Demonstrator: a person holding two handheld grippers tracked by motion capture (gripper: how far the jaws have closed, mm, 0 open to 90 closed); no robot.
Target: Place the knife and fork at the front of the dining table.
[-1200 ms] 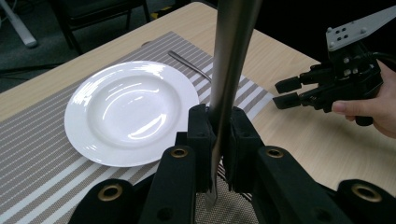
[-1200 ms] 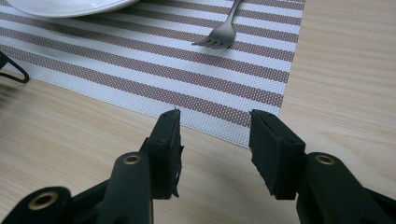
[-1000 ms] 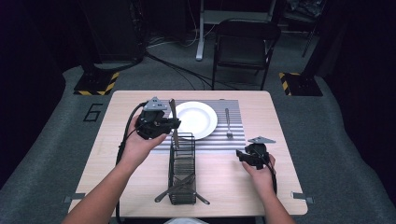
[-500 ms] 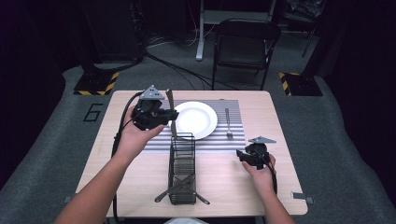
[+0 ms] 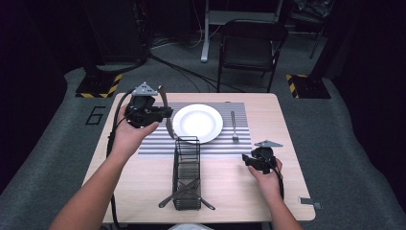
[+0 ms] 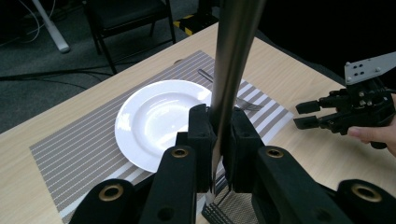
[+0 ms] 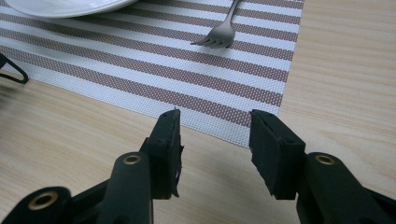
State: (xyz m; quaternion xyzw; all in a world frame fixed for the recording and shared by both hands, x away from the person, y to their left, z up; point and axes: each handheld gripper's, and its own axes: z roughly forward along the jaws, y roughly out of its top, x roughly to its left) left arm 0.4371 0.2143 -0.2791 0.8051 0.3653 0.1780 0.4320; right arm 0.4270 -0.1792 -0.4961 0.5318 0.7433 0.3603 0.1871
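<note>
High view: our left gripper (image 5: 160,111) is clamped on a knife (image 5: 168,120), held above the mat's left edge beside the plate (image 5: 197,122). Basket (image 5: 187,170) sits centre. Right gripper (image 5: 249,159) rests, jaws apart, empty. We judge placement next: lower it flat, left of plate.

Overhead light keeps the table (image 5: 143,182) evenly bright against a near-black room, soft shadows fall under the wire basket (image 5: 187,172), glare streaks the knife (image 6: 233,60) above the left gripper's fingers (image 6: 201,135), and the nearest jaw parts blur slightly.
</note>
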